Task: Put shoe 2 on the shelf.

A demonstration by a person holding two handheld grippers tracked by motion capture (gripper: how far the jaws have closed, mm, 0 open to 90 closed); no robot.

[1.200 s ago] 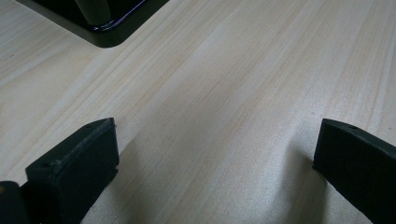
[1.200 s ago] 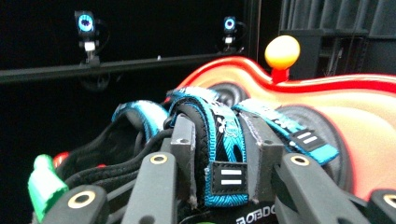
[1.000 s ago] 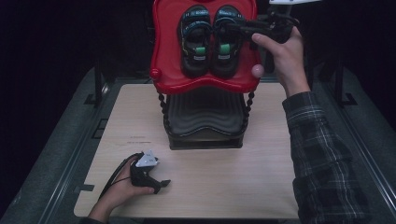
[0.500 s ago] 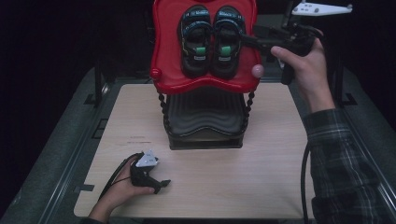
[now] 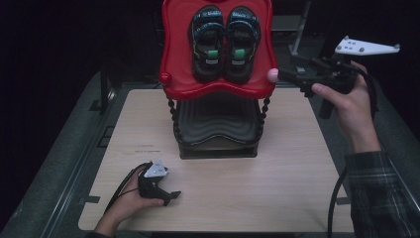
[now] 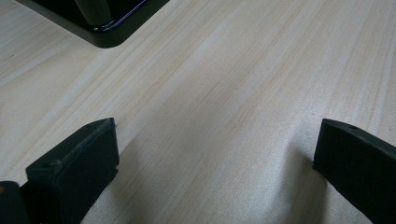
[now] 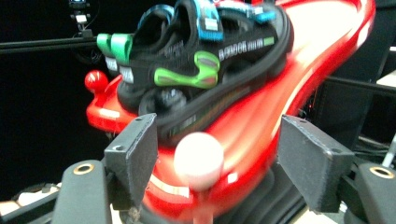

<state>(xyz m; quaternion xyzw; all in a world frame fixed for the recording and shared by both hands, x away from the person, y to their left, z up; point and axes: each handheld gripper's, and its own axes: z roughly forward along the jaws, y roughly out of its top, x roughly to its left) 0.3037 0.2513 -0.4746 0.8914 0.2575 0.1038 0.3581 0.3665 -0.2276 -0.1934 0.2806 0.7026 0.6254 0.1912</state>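
Surroundings: dark room, lit counter

Pale wood-grain counter [image 5: 292, 163] is the one lit surface. Grey ledges flank it on both sides. Beyond its far edge the room is black; a light-coloured stand [image 5: 298, 34] is faintly visible at back right. No walls or windows discernible.

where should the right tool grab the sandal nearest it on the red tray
Probably the raised heel end of the right sandal, coming from the tray's right side above its rim. The sandal lies flat beside its twin, so the outer side is free. The right tool is open there, level with the pink knob.
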